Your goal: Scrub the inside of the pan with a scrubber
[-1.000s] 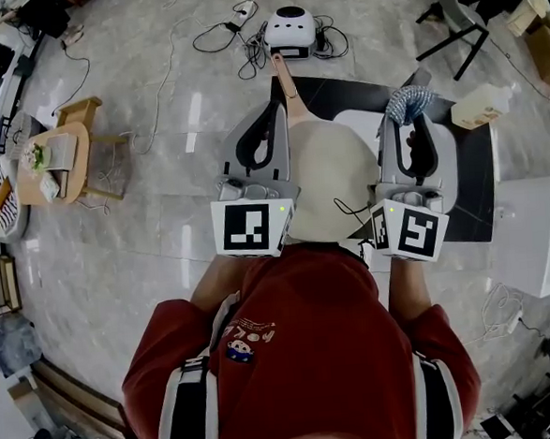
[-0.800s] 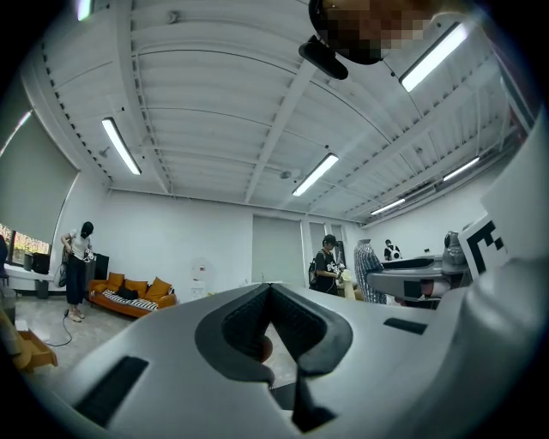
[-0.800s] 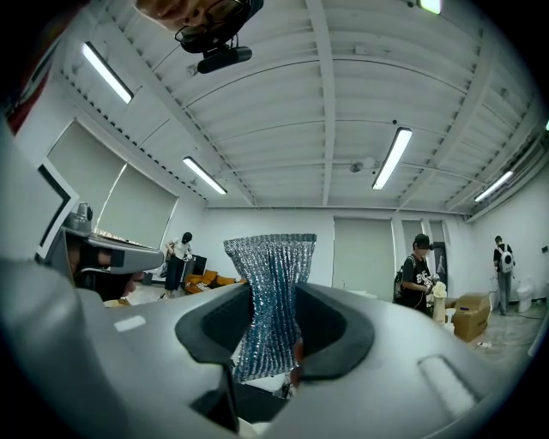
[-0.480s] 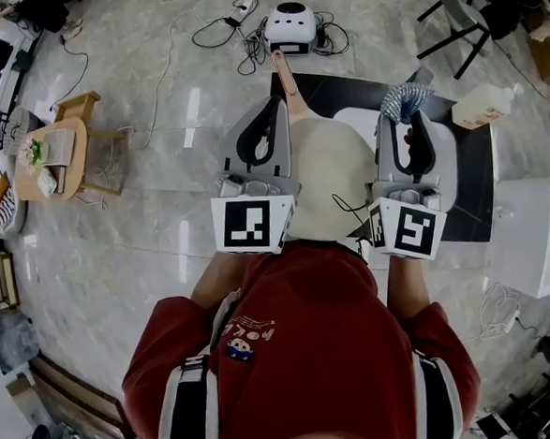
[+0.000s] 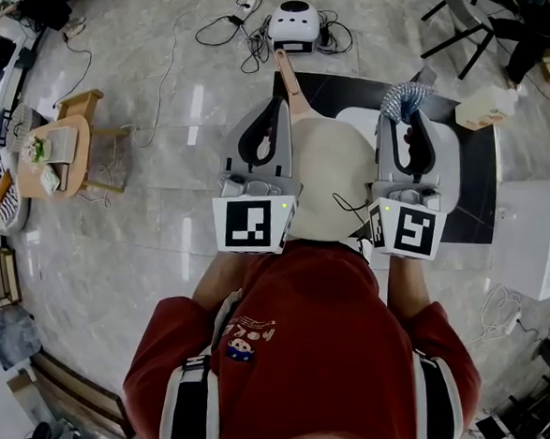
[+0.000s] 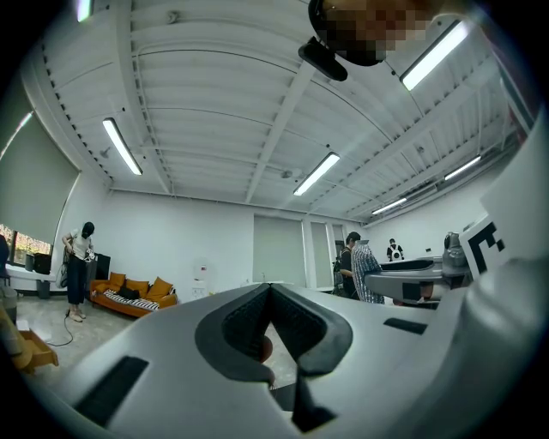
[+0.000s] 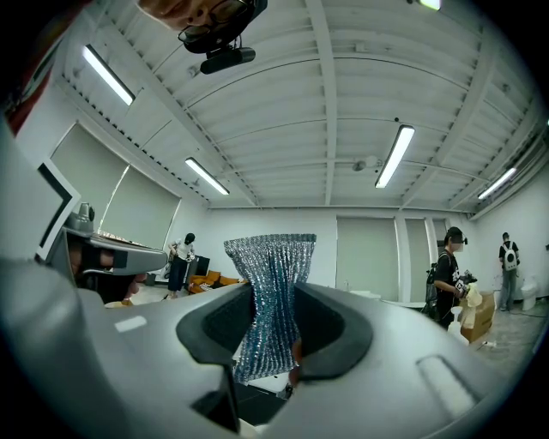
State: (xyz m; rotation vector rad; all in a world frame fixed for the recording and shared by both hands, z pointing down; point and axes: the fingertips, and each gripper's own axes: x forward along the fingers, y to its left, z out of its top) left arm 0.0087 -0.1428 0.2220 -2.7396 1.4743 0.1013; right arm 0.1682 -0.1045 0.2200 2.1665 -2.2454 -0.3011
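The cream pan lies between my two grippers in the head view. Its peach handle points away from me. My left gripper hovers over the handle's root with its jaw tips touching. In the left gripper view a brownish bit shows through the gap behind the tips; I cannot tell if it is gripped. My right gripper is shut on a silver mesh scrubber over the pan's right side. In the right gripper view the scrubber sticks up beyond the jaws of the right gripper.
The pan rests on a white mat on a black tabletop. A beige container stands at the table's far right. A white device with cables lies on the floor beyond. A white box is at the right. People stand across the room.
Almost nothing differs. The whole view has drifted slightly as the head moved. Both grippers stay over the pan, and the scrubber stays held.
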